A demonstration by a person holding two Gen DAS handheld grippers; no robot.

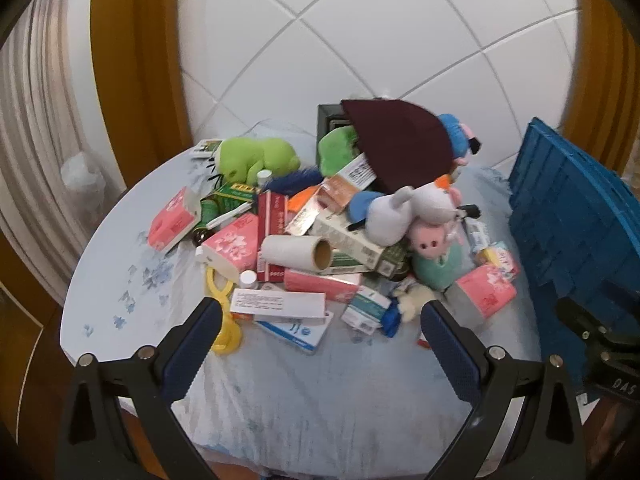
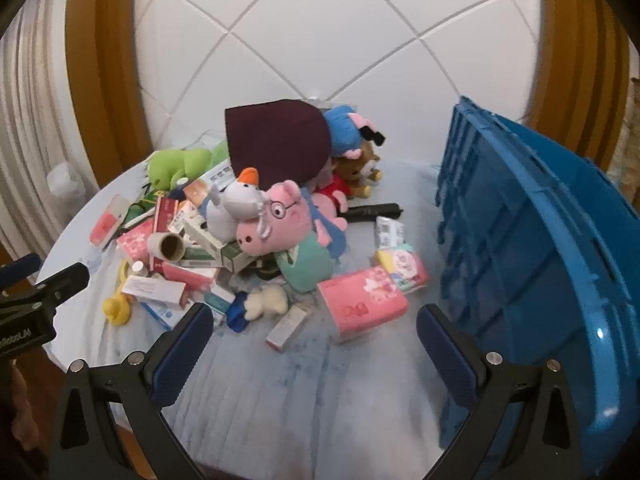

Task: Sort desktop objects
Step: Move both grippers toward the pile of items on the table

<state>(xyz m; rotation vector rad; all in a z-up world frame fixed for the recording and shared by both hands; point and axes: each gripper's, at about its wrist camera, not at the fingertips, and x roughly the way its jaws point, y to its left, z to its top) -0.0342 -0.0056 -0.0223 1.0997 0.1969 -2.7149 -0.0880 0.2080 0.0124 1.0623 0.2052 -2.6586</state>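
Note:
A heap of mixed objects lies on a round table [image 1: 280, 400] with a pale blue cloth. It holds a pink pig plush with glasses [image 2: 276, 220], a white duck plush [image 2: 236, 204], a green frog plush [image 1: 256, 158], pink tissue packs [image 2: 364, 300] [image 1: 174, 220], medicine boxes [image 1: 278, 304] and a cardboard roll [image 1: 298, 254]. A dark maroon fan-shaped cover [image 2: 276, 144] lies over the back of the heap. My left gripper [image 1: 320, 320] is open and empty above the near edge of the heap. My right gripper [image 2: 314, 328] is open and empty in front of the pink tissue pack.
A blue plastic crate [image 2: 520, 240] stands on the table's right side, close to my right gripper; it also shows in the left wrist view [image 1: 568, 216]. A dark box [image 1: 330, 120] stands behind the heap. A yellow plastic toy [image 1: 226, 320] lies at the heap's left. White tiled wall behind.

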